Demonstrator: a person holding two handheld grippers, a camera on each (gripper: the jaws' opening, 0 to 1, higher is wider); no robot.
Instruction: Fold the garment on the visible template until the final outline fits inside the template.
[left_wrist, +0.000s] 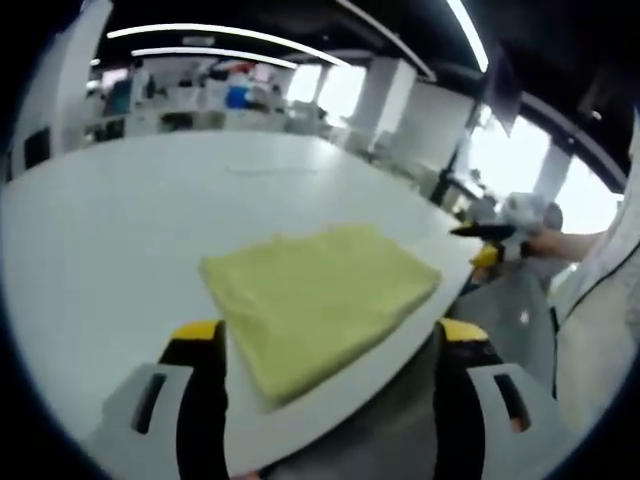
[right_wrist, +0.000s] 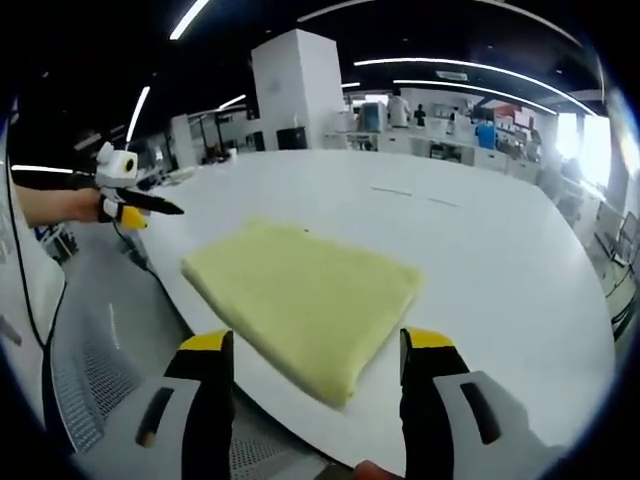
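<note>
A yellow garment (left_wrist: 320, 295) lies folded into a flat rectangle near the rounded edge of a white table (left_wrist: 150, 210). My left gripper (left_wrist: 328, 338) hovers just off that edge, open, its yellow-tipped jaws spread wider than the cloth's near corner and holding nothing. In the right gripper view the same garment (right_wrist: 305, 300) lies ahead of my right gripper (right_wrist: 316, 345), which is also open and empty. Each gripper shows in the other's view, hand-held off the table's side: the right gripper (left_wrist: 495, 240) and the left gripper (right_wrist: 130, 205). I cannot make out a template outline around the cloth.
Faint short marks (right_wrist: 400, 192) lie on the table beyond the garment. The table edge (right_wrist: 170, 300) curves close to the cloth, with grey grated floor (right_wrist: 100, 370) below. A person's white sleeve (left_wrist: 600, 300) is at the right. Desks and a white pillar (right_wrist: 295, 85) stand far behind.
</note>
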